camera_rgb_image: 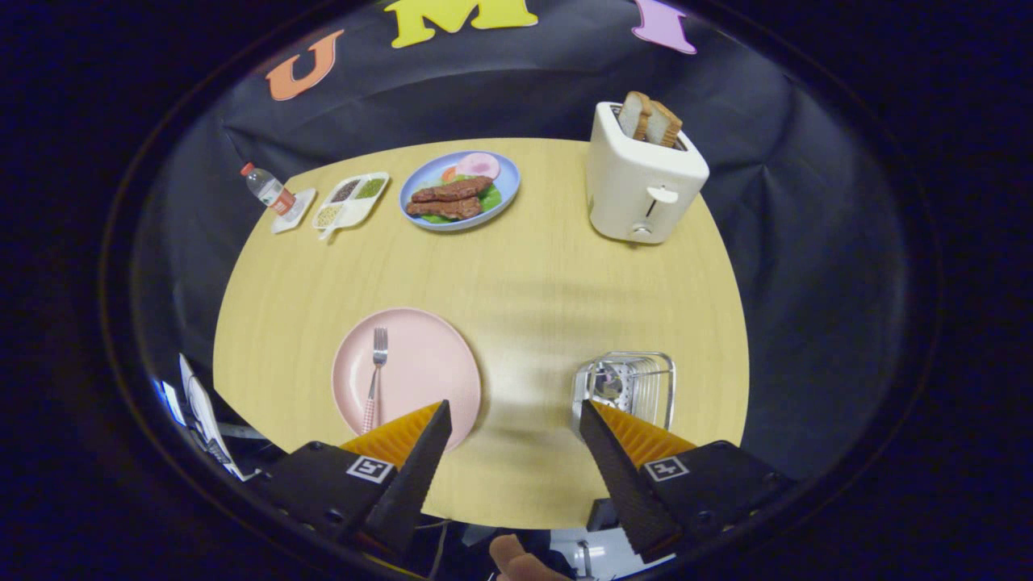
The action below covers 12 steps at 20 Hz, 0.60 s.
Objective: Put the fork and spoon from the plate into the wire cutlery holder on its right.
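**Claw spread, fork alone on plate**

Claw [512, 420] spread wide, nothing btwn fingers, above bare desk [524, 274]. Pink plate [428, 363] just ahead of left finger; fork [375, 378] lies on it, long axis running away from claw, tines at far end, checked handle near. Wire cutlery holder [633, 386] by right finger, w/ something shiny inside, can't tell what. Beyond: toaster [641, 181], food plate [460, 192].

No words or numbers can be read here. Each finger [403, 464] of the open tongs [514, 421] carries a square black-and-white marker. The bottle [267, 189] label at the counter's far left corner is too small to tell.
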### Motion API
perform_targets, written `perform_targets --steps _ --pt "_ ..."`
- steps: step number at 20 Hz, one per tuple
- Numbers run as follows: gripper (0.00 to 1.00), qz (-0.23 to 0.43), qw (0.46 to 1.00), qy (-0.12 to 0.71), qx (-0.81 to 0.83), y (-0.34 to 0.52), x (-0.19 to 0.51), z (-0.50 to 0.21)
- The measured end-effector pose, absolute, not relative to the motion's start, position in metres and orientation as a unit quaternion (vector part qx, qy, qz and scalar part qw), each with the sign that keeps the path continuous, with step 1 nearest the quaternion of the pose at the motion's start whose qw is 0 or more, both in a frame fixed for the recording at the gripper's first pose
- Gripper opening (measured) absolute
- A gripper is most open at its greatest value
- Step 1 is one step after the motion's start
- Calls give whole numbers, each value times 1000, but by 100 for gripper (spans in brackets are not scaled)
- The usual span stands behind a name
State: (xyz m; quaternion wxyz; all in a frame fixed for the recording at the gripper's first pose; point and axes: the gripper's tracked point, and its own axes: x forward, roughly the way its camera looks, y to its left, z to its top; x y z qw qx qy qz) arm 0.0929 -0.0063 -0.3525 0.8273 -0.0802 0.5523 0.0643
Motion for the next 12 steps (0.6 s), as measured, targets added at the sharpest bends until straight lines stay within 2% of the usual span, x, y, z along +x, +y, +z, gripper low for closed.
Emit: perform_targets --steps 12 --pt "97 90 805 581 -81 103 37 -427"
